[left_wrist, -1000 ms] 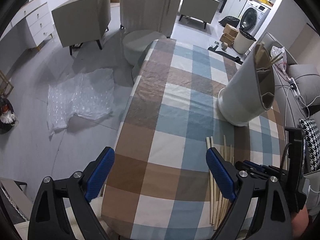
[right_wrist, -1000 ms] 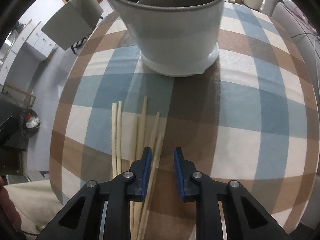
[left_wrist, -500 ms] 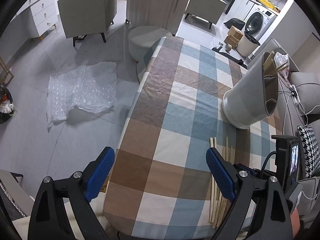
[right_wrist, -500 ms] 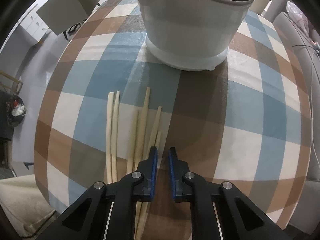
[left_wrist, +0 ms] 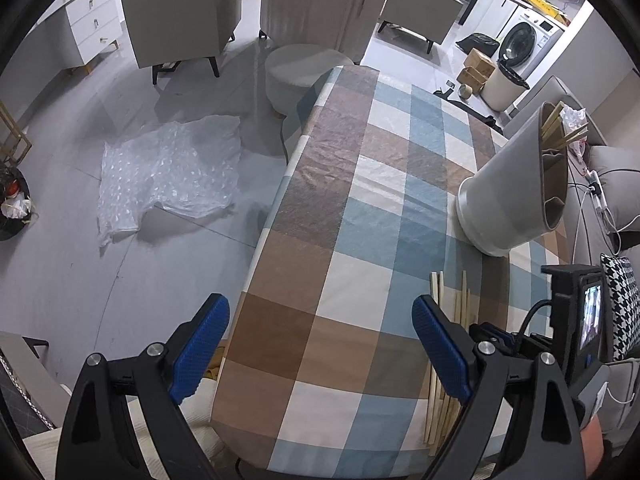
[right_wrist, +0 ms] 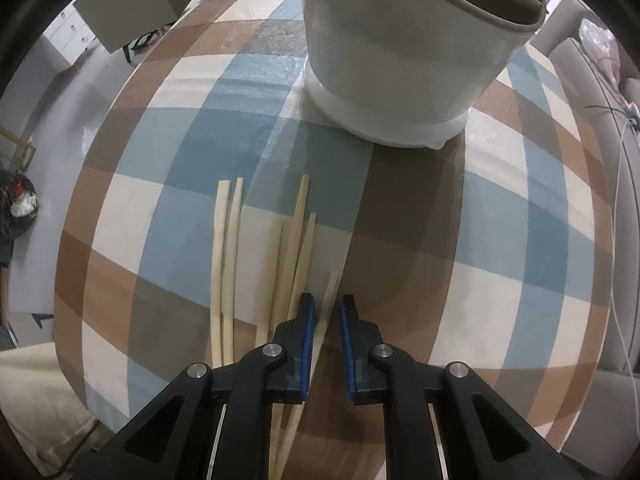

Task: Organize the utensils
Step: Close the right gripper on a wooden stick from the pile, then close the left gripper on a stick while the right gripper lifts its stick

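Several pale wooden chopsticks point(right_wrist: 296, 232) lie side by side on the checked tablecloth point(right_wrist: 500, 240), in front of a grey-white utensil holder point(right_wrist: 400, 60). My right gripper point(right_wrist: 326, 312) points down over them. Its jaws are opening slightly, a narrow gap apart. The rightmost chopstick point(right_wrist: 330, 286) runs between them, and the pads are not pressing it. My left gripper point(left_wrist: 320, 340) hangs wide open over the table's left edge, holding nothing. In the left wrist view the holder point(left_wrist: 508, 192) stands at the right with chopsticks point(left_wrist: 560, 128) sticking out, and the loose chopsticks point(left_wrist: 460, 304) lie below it.
The table is long and narrow; its left edge point(left_wrist: 276, 216) drops to a grey floor with a sheet of bubble wrap point(left_wrist: 172, 176). A round stool point(left_wrist: 304, 72) and armchairs stand beyond. A sofa with a checked cushion point(left_wrist: 620, 312) lies to the right.
The right jaws narrowed to almost shut, then parted a little. They now straddle the rightmost chopstick instead of covering it. The left gripper stayed wide open and barely shifted.
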{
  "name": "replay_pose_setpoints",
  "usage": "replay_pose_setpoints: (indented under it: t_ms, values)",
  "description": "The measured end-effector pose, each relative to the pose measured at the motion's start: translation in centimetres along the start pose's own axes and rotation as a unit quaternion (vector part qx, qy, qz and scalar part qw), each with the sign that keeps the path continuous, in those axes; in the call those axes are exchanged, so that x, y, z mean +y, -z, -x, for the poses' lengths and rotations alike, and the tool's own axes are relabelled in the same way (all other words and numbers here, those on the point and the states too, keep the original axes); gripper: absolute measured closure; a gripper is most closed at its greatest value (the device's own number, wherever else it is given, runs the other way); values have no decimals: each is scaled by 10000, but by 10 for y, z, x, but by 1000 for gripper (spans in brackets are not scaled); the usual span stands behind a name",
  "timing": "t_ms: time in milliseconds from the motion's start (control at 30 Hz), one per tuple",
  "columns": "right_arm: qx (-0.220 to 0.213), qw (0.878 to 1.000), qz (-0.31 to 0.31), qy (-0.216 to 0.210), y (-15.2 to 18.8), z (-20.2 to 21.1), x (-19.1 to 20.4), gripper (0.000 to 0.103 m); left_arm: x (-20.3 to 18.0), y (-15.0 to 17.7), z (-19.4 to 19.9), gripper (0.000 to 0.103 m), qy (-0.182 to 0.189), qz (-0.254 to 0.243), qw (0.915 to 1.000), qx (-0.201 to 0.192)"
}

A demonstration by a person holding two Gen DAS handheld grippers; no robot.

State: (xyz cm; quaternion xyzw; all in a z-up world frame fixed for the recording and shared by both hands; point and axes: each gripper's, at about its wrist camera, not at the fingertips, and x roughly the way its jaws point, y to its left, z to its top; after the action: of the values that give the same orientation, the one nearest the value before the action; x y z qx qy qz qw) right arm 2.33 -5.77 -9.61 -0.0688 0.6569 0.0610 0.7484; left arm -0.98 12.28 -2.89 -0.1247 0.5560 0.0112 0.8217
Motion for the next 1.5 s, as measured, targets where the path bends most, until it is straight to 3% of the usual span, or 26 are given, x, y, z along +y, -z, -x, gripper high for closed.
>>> replay_pose_setpoints:
  t_ms: [233, 400, 600, 700, 833, 967, 1133, 1233, 1500]
  values:
    - [-303, 9995, -53, -105, 0, 7, -6, 100, -2, 2, -5, 13, -107, -85, 9999, 21]
    - [-633, 9928, -671, -758, -1, 23, -37, 100, -11, 5, -16, 13, -195, -173, 9996, 133]
    - [-1215, 9635, -1710, -1666, 15, 56, -101, 100, -35, 8, -41, 13, -242, -417, 9976, 493]
    - [-1380, 9430, -2177, -2104, 29, 65, -135, 100, -47, 8, -54, 13, -135, -549, 9948, 844]
    - [-1480, 9154, -2668, -2626, 39, 66, -158, 101, -58, 14, -69, 13, -126, -537, 9924, 1098]
    - [-1538, 8999, -2911, -2859, 43, 61, -161, 101, -75, 16, -81, 14, -390, -818, 9900, 1077]
    - [-1583, 8955, -2953, -2931, 55, 64, -178, 101, -76, 12, -92, 14, -613, -667, 9903, 1053]
    - [-1632, 8936, -2951, -2962, 56, 66, -185, 101, -74, 11, -94, 18, -523, -476, 9912, 1119]
    - [-1828, 8964, -2757, -2950, 52, 78, -186, 101, -86, 3, -100, 28, -796, -753, 9880, 1084]
